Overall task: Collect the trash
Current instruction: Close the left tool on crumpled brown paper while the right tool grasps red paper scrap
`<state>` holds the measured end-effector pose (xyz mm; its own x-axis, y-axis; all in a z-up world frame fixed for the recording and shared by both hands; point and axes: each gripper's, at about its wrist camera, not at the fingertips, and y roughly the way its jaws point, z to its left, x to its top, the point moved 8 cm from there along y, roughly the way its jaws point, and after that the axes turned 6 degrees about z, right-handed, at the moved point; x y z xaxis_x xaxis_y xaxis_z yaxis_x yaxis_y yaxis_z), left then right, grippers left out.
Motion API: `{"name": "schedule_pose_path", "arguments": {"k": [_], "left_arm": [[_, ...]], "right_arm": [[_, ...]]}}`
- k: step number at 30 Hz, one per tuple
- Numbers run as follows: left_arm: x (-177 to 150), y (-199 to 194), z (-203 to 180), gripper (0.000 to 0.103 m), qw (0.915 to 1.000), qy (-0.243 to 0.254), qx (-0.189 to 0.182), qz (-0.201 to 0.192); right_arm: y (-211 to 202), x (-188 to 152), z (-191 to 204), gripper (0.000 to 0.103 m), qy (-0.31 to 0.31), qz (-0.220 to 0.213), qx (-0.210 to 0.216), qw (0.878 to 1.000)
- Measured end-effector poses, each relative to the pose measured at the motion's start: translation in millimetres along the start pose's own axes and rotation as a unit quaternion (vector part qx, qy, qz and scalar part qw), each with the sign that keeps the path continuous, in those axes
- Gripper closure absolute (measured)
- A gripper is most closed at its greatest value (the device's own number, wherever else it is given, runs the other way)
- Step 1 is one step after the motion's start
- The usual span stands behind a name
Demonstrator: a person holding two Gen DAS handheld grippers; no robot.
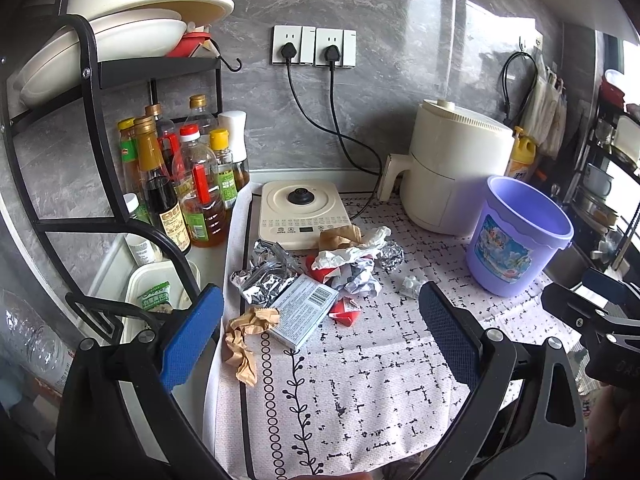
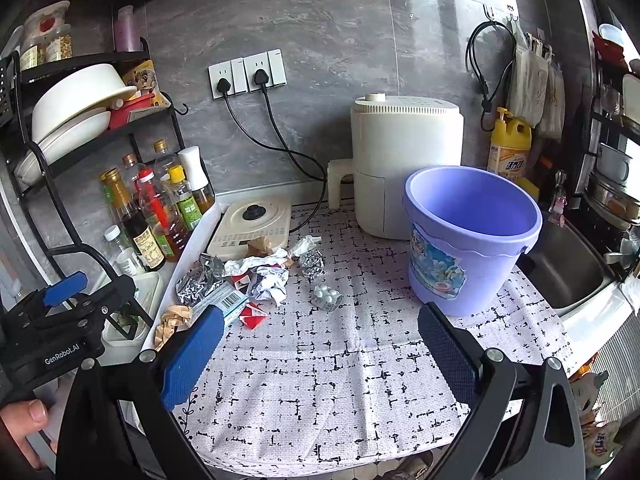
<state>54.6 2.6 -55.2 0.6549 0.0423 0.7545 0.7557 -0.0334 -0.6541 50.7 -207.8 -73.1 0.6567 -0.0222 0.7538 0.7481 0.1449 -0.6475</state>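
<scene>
A heap of trash lies on the patterned cloth [image 1: 360,380]: foil wrappers [image 1: 264,276], a grey carton [image 1: 304,310], crumpled white paper [image 1: 356,268], red wrappers [image 1: 346,312], brown paper [image 1: 244,336], a foil ball [image 1: 392,254] and a blister pack [image 1: 412,286]. The empty purple bucket [image 1: 520,236] stands to the right; it also shows in the right wrist view [image 2: 468,236]. My left gripper [image 1: 320,332] is open and empty, just short of the carton. My right gripper [image 2: 320,348] is open and empty, over bare cloth in front of the blister pack [image 2: 327,297] and the heap [image 2: 256,276].
A cream induction hob [image 1: 298,212] and a white air fryer [image 1: 452,168] stand behind the trash. Sauce bottles [image 1: 180,184] and a black dish rack [image 1: 84,80] crowd the left. A sink [image 2: 568,272] lies right of the bucket.
</scene>
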Motion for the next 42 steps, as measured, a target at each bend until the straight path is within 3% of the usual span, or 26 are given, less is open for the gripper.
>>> {"name": "schedule_pose_path", "arguments": {"k": [8,17,25,42], "left_arm": [[-4,14,0,0.006,0.9999,-0.007,0.011,0.011],[-11,41,7,0.007,0.9981,-0.042,0.032,0.032],[-30,72,18,0.02,0.9918,-0.092,0.063,0.062],[-61,115,47,0.053,0.9713,-0.179,0.133,0.084]], "right_arm": [[11,3,-1,0.008,-0.016,-0.002,0.002,1.0],[47,10,0,0.008,-0.041,0.03,0.025,0.998],[87,9,8,0.008,-0.068,0.072,0.049,0.994],[166,-7,38,0.029,-0.137,0.15,0.126,0.971]]}}
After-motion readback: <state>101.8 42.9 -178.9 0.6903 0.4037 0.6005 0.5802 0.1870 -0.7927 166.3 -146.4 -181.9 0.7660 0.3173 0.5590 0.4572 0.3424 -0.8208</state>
